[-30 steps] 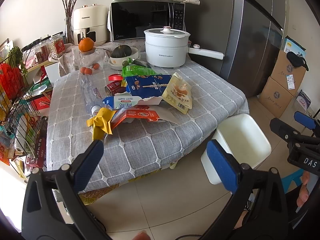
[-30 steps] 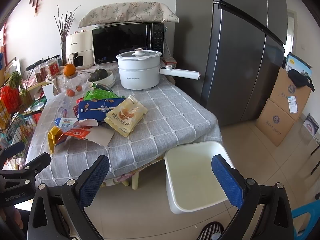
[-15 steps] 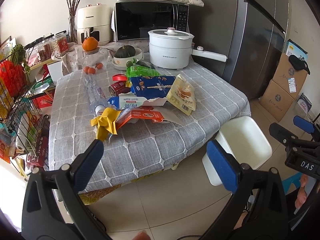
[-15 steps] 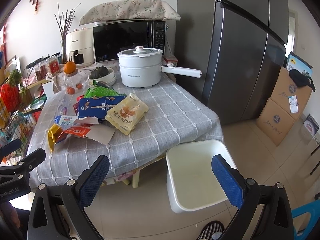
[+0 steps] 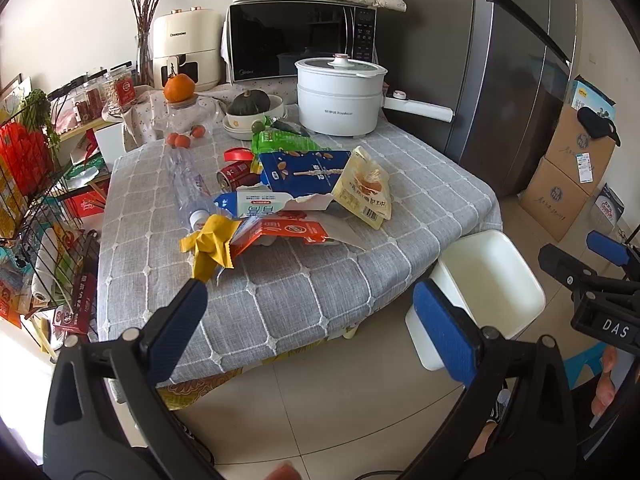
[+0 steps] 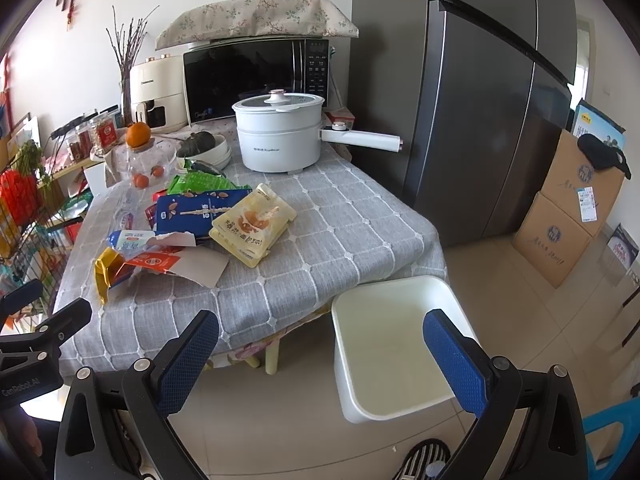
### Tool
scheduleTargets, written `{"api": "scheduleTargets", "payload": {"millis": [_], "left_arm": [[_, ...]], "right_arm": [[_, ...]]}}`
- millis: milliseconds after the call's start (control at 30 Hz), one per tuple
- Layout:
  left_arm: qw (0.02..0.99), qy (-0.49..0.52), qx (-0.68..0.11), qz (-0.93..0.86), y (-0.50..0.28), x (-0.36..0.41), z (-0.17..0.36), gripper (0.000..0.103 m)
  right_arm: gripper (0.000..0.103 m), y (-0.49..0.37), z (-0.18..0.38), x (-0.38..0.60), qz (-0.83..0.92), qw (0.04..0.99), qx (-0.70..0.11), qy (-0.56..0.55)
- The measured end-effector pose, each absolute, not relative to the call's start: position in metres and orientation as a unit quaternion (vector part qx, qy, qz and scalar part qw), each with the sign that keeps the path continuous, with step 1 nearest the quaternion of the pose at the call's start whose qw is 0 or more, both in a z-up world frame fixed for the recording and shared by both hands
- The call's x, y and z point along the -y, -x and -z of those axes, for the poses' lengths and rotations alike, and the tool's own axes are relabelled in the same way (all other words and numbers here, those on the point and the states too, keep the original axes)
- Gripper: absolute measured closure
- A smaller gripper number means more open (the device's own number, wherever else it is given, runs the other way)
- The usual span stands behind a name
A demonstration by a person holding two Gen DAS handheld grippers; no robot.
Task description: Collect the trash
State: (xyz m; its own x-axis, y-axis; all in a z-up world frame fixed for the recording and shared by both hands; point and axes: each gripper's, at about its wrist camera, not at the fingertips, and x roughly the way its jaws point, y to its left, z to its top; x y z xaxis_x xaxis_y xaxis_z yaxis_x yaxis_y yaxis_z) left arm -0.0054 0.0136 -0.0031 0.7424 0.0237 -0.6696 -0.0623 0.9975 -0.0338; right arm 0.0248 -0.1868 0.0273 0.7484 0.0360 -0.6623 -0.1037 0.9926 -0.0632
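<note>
A heap of trash lies on the grey checked tablecloth (image 5: 320, 288): a yellow wrapper (image 5: 208, 244), a red-orange carton (image 5: 280, 232), a blue-white carton (image 5: 260, 204), a blue snack bag (image 5: 304, 172), a pale yellow pouch (image 5: 364, 188), a green bag (image 5: 280, 142), a red can (image 5: 236, 172) and a crushed clear bottle (image 5: 188, 188). A white bin (image 6: 388, 344) stands on the floor by the table's right corner. My left gripper (image 5: 308, 328) hangs open before the table's front edge. My right gripper (image 6: 320, 360) is open too, low over the floor beside the bin.
A white pot (image 6: 280, 136), microwave (image 6: 256, 76), air fryer (image 5: 184, 52), bowl with a squash (image 5: 252, 108) and oranges (image 5: 180, 88) fill the table's back. A wire rack (image 5: 36, 208) stands left, a dark fridge (image 6: 480, 100) and cardboard boxes (image 6: 568, 208) right.
Both grippers have drifted slightly toward the table and to the left; the trash and bin have not moved. Both stay open.
</note>
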Motion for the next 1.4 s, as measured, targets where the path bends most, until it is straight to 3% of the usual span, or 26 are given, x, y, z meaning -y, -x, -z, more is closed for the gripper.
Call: {"api": "scheduleTargets", "payload": {"millis": [367, 600, 800, 967, 1267, 1400], "left_arm": [[0.930, 0.028, -0.365, -0.027, 0.004, -0.015, 0.007, 0.001], [0.903, 0.075, -0.423, 0.017, -0.017, -0.039, 0.016, 0.001], [0.879, 0.146, -0.454, 0.011, -0.043, -0.092, 0.026, 0.001], [0.881, 0.112, -0.459, 0.002, -0.060, -0.105, 0.032, 0.001], [0.883, 0.112, -0.453, 0.052, -0.108, -0.107, 0.040, 0.017], [0.889, 0.068, -0.450, 0.049, -0.122, -0.096, 0.046, 0.024]], "right_arm": [[0.000, -0.024, -0.026, 0.186, -0.036, 0.933, -0.355, 0.049], [0.000, -0.035, -0.023, 0.186, -0.048, 0.929, -0.365, 0.035], [0.000, -0.065, -0.029, 0.174, -0.083, 0.910, -0.404, 0.046], [0.000, -0.095, -0.021, 0.157, -0.124, 0.885, -0.445, 0.061], [0.000, -0.135, 0.013, 0.163, -0.126, 0.855, -0.503, 0.016], [0.000, -0.147, 0.015, 0.168, -0.109, 0.856, -0.505, 0.016]]}}
